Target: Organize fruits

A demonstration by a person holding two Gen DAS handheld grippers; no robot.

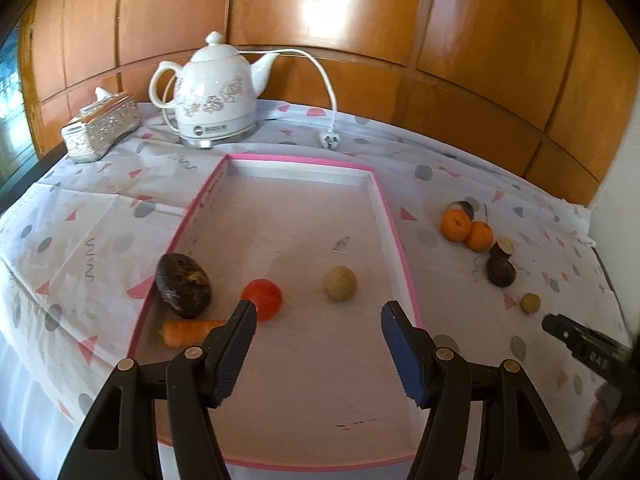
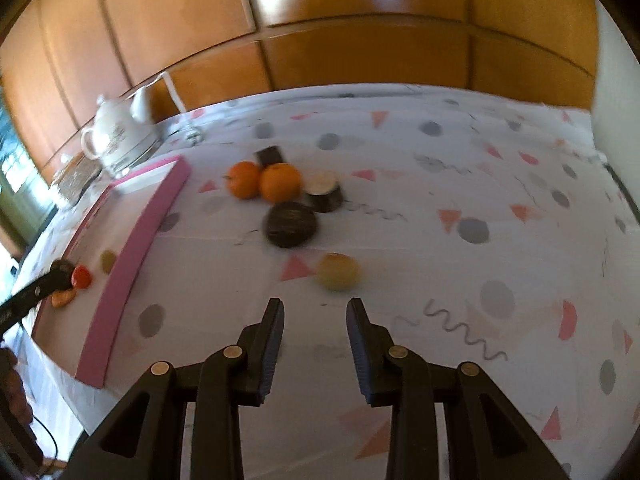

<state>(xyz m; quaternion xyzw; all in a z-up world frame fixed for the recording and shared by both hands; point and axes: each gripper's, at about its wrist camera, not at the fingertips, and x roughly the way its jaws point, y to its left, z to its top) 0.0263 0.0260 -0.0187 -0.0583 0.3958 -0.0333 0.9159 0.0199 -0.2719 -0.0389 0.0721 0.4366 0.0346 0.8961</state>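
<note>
A pink-rimmed tray [image 1: 394,232] holds a dark avocado [image 1: 183,285], a red tomato [image 1: 263,298], a carrot [image 1: 188,332] and a small tan fruit [image 1: 340,283]. My left gripper [image 1: 318,310] is open and empty above the tray's near half. On the cloth to the right lie two oranges [image 2: 264,180], a dark round fruit [image 2: 291,224], cut dark pieces [image 2: 325,191] and a pale yellow fruit [image 2: 338,271]. My right gripper [image 2: 316,308] is open and empty, just short of the pale yellow fruit. The tray edge [image 2: 132,264] is at its left.
A white kettle [image 1: 218,96] with its cord and plug [image 1: 330,140] stands behind the tray. A silver tissue box [image 1: 100,128] is at the back left. Wooden panels [image 1: 320,20] back the table. The patterned cloth [image 2: 480,280] stretches to the right.
</note>
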